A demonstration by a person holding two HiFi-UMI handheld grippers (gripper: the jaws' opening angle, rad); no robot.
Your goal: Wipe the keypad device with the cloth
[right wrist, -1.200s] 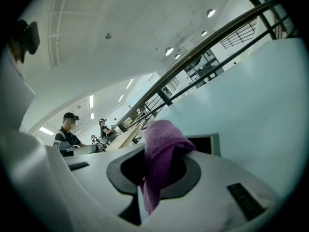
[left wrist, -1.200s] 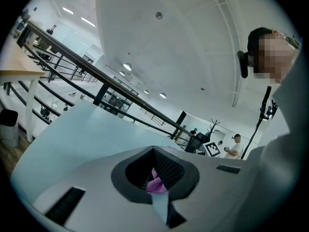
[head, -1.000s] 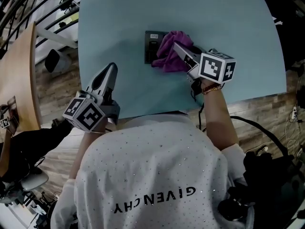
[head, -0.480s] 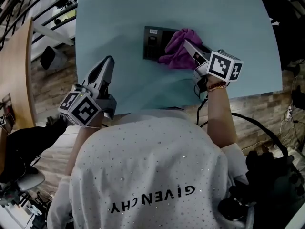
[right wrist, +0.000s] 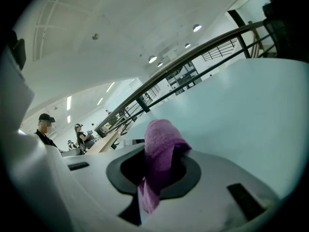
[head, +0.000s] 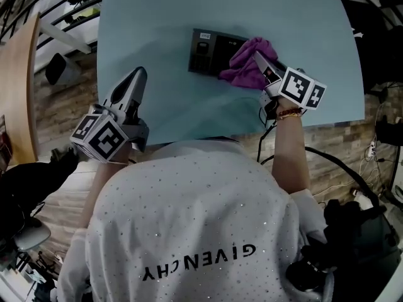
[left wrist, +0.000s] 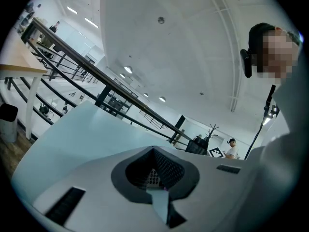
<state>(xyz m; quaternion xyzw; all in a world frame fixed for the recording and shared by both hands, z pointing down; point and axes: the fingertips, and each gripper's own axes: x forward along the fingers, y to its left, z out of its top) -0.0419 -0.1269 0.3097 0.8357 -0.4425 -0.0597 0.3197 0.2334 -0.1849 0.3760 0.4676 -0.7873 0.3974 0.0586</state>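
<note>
A black keypad device (head: 206,49) lies on the light blue table (head: 151,17), towards its far middle. A purple cloth (head: 249,69) is bunched over the device's right end. My right gripper (head: 259,60) is shut on the cloth and reaches in from the right. In the right gripper view the cloth (right wrist: 162,146) hangs out from between the jaws. My left gripper (head: 138,74) hovers at the table's near left edge, well away from the device. Its jaws are shut with nothing between them.
The table's near edge runs just in front of the person's body. A wooden desk (head: 17,87) stands at the left across a strip of wood floor. Black cables (head: 334,168) and dark gear lie on the floor at the right. Railings (left wrist: 96,76) run beyond the table.
The right gripper has dragged the cloth to the right over the device, and more of the device's left part now shows. The left gripper has stayed near the table's edge.
</note>
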